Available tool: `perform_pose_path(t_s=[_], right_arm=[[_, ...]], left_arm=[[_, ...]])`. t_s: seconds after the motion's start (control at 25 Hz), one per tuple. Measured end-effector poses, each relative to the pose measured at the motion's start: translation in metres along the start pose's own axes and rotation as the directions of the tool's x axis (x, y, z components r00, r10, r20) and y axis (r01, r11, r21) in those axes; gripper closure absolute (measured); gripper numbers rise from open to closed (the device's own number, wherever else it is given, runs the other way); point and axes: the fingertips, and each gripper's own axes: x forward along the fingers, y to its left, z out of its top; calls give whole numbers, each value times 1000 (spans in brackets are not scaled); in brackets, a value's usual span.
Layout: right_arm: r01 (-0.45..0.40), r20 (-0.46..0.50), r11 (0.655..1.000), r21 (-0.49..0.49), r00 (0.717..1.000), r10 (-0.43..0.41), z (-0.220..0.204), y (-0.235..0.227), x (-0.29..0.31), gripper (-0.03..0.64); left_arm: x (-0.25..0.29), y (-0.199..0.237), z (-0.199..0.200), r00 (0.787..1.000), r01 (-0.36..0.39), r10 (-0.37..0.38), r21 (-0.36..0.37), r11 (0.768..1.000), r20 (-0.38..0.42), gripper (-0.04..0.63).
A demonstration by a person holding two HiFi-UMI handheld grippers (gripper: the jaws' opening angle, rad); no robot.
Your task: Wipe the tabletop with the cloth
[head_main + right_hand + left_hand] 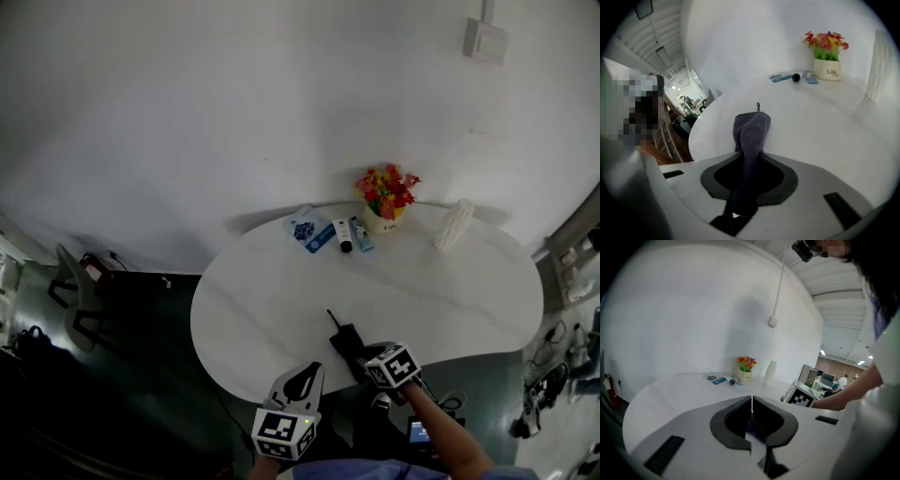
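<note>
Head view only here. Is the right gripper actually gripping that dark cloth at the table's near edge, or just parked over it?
Observer: Gripping. In the right gripper view, the right gripper is shut on the cloth, which stands bunched between the fingers.
Operator: And the left one, carrying anything?
Observer: No. The left gripper has its fingers pressed together, with nothing between them.
</note>
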Motion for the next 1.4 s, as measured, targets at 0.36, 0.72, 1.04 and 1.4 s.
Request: perform_pose_path(t_s=[0.36,0.72,1.04,1.4], right_arm=[[35,59,996,78,997,-40,-55,-99,-76,529],[133,69,969,210,986,-150,-128,-201,-162,529],[285,48,888,361,945,-323,-202,-290,-249,529],[385,33,752,535,880,-474,-267,-360,-317,529]], left_arm=[[73,-118,5,991,130,-128,60,990,-26,575],[134,-243,12,947,320,-316,119,940,-54,575],[157,-310,13,903,429,-421,172,887,-86,575],[157,-336,15,882,472,-461,199,859,-100,575]])
